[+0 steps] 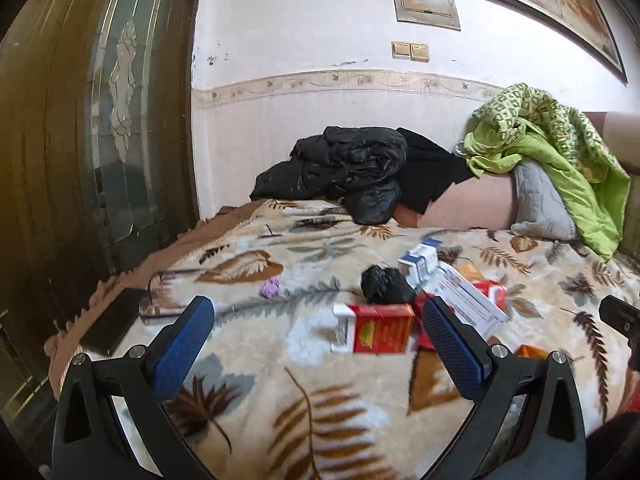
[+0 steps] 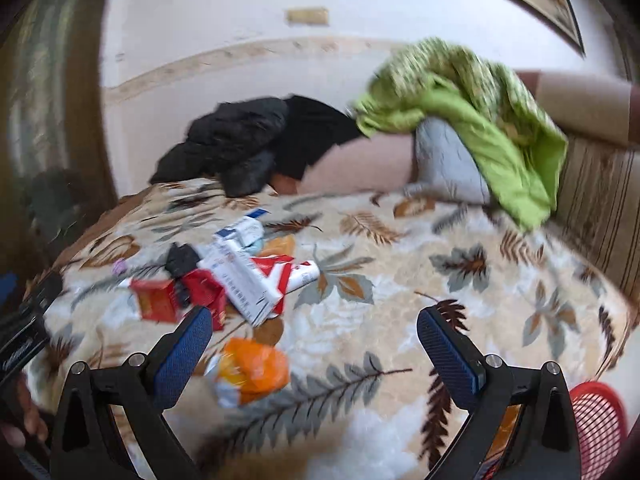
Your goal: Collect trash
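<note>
Trash lies on a leaf-patterned blanket (image 1: 320, 392): a red and white box (image 1: 380, 328), a crumpled black bag (image 1: 386, 285), a long white carton (image 1: 468, 300), a blue and white box (image 1: 422, 260) and a small purple scrap (image 1: 271, 289). My left gripper (image 1: 318, 340) is open and empty just short of the red box. In the right wrist view, an orange wrapper (image 2: 252, 368) lies by my open, empty right gripper (image 2: 314, 344); the red box (image 2: 158, 300) and the white carton (image 2: 244, 284) sit to its left. A red mesh basket (image 2: 596, 420) is at the lower right.
A black jacket (image 1: 344, 172), a green quilt (image 1: 560, 152) and a grey pillow (image 1: 540, 200) lie at the back of the bed. A wooden door (image 1: 80, 140) stands to the left. A dark flat object (image 1: 110, 326) lies near the blanket's left edge.
</note>
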